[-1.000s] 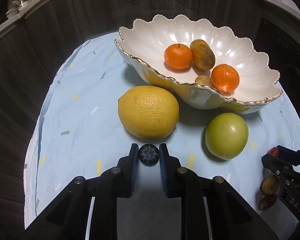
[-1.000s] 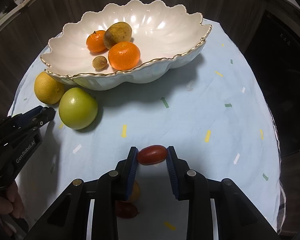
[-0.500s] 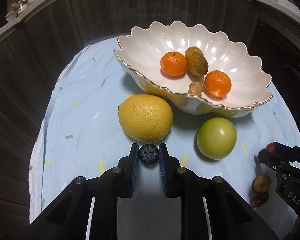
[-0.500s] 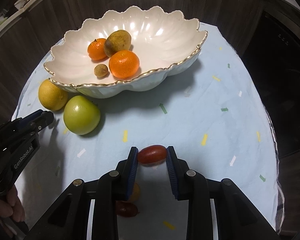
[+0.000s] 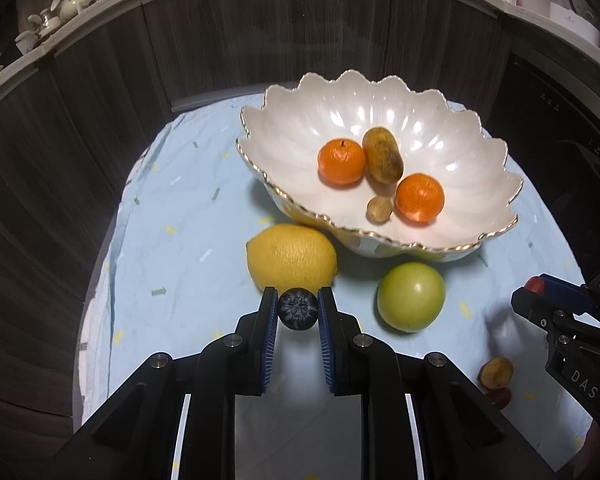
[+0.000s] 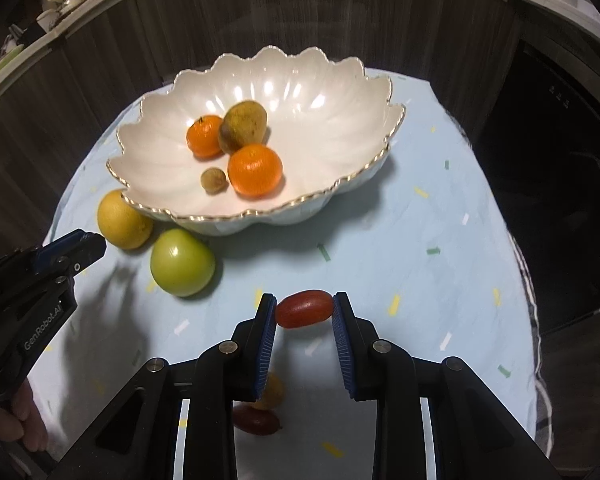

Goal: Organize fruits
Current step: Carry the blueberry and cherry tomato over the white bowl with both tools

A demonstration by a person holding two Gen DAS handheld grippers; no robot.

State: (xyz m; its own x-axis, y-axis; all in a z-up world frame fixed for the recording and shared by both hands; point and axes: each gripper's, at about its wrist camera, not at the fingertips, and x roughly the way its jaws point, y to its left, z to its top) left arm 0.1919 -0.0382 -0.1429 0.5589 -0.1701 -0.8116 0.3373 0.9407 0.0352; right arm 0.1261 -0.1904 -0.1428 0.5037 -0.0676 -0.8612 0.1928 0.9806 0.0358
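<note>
Wrinkled blue cloth point(image 5: 188, 240); left claw point(image 5: 298, 312) pinches round blueberry point(image 5: 298, 309), right claw point(image 6: 305, 311) glossy oval tomato point(image 6: 305, 309)

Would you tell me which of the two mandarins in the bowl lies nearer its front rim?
The mandarin beside the small brown fruit; the other mandarin sits farther back, left of the oblong brownish fruit.
</note>
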